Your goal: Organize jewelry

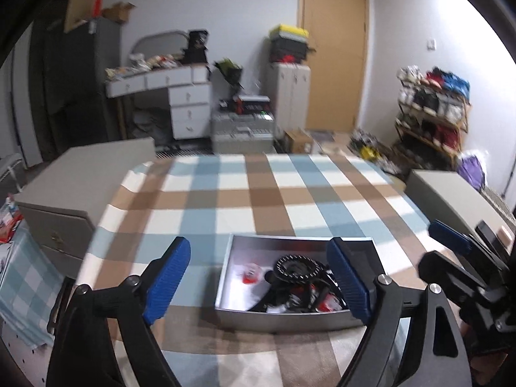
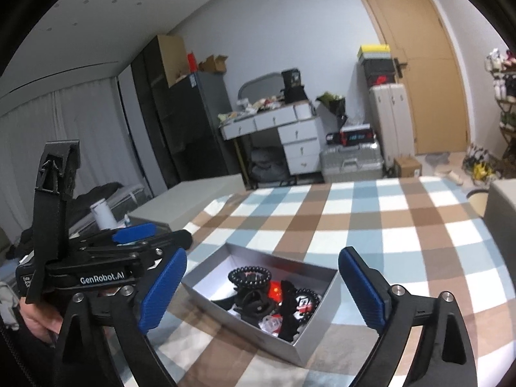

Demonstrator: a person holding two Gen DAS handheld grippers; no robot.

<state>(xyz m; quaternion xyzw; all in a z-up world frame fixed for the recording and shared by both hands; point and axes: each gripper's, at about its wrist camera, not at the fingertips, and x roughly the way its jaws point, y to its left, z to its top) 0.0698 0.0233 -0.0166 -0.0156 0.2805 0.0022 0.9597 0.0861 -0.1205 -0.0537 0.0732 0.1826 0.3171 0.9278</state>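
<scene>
A shallow silver box [image 1: 225,277] [image 2: 206,285] sits on the checked tablecloth near the front edge. It holds a jumble of jewelry: a black beaded bracelet [image 1: 298,266] [image 2: 250,273], black hair ties and red and clear pieces [image 1: 250,274] [image 2: 275,290]. My left gripper [image 1: 258,282] is open and empty, held just above and in front of the box. My right gripper [image 2: 261,293] is open and empty, also hovering over the box from the right. Each gripper shows in the other's view: the right one [image 1: 450,233], the left one [image 2: 133,233].
The table carries a blue, brown and white checked cloth [image 1: 258,193] [image 2: 387,225]. Grey cabinets [image 1: 80,180] [image 1: 451,193] stand at the table's left and right. Behind are a white desk [image 1: 167,90], suitcases [image 1: 242,129], a door and a shelf rack [image 1: 432,113].
</scene>
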